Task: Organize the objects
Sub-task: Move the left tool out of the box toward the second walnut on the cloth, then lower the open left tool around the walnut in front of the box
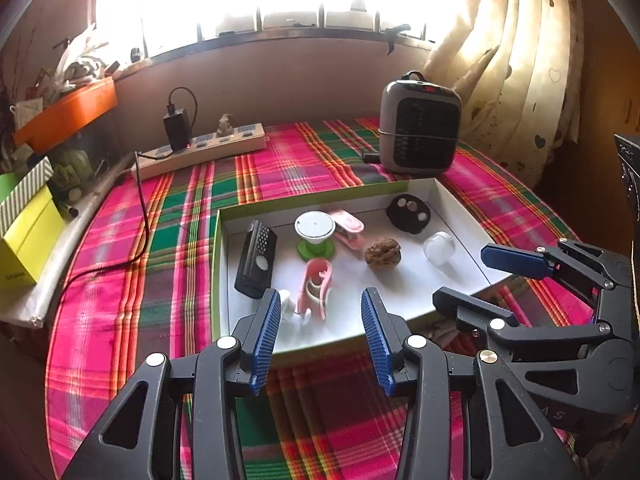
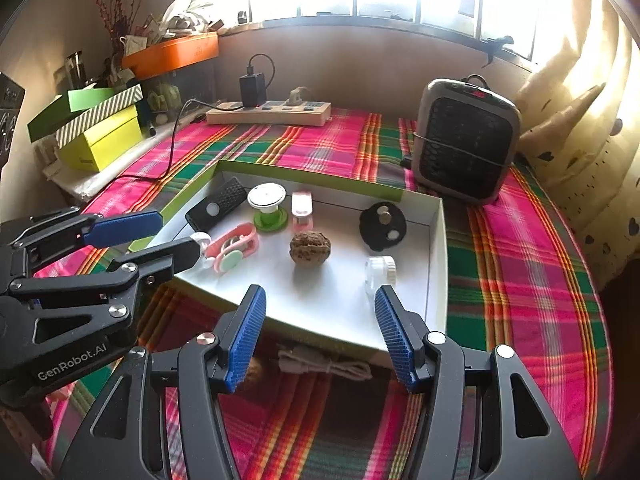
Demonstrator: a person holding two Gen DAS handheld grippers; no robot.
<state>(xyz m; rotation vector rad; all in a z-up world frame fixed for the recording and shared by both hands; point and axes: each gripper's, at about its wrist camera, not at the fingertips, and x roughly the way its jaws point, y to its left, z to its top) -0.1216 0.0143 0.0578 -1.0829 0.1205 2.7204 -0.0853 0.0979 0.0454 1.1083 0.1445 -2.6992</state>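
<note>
A shallow white tray [image 1: 400, 296] [image 2: 439, 264] with a green rim lies on the plaid cloth. It holds a black remote [image 1: 256, 260] [image 2: 218, 204], a white and green spool [image 1: 315, 234] [image 2: 267, 204], a pink clip [image 1: 348, 228] [image 2: 302, 208], a pink looped piece [image 1: 316, 288] [image 2: 236, 246], a walnut [image 1: 383, 252] [image 2: 310, 248], a black disc [image 1: 408, 214] [image 2: 382, 220] and a clear cap [image 1: 439, 248] [image 2: 380, 272]. My left gripper [image 1: 322, 332] [image 2: 176, 236] hovers open over the tray's near left corner. My right gripper [image 2: 320, 328] [image 1: 464, 276] stands open at the near right edge. Neither holds anything.
A grey heater [image 1: 420, 132] [image 2: 466, 140] stands behind the tray. A power strip [image 1: 200, 152] [image 2: 268, 114] with a black charger lies at the back, its cable trailing left. Boxes [image 2: 100, 136] are stacked at the left. A coiled white cable [image 2: 324, 366] lies before the tray.
</note>
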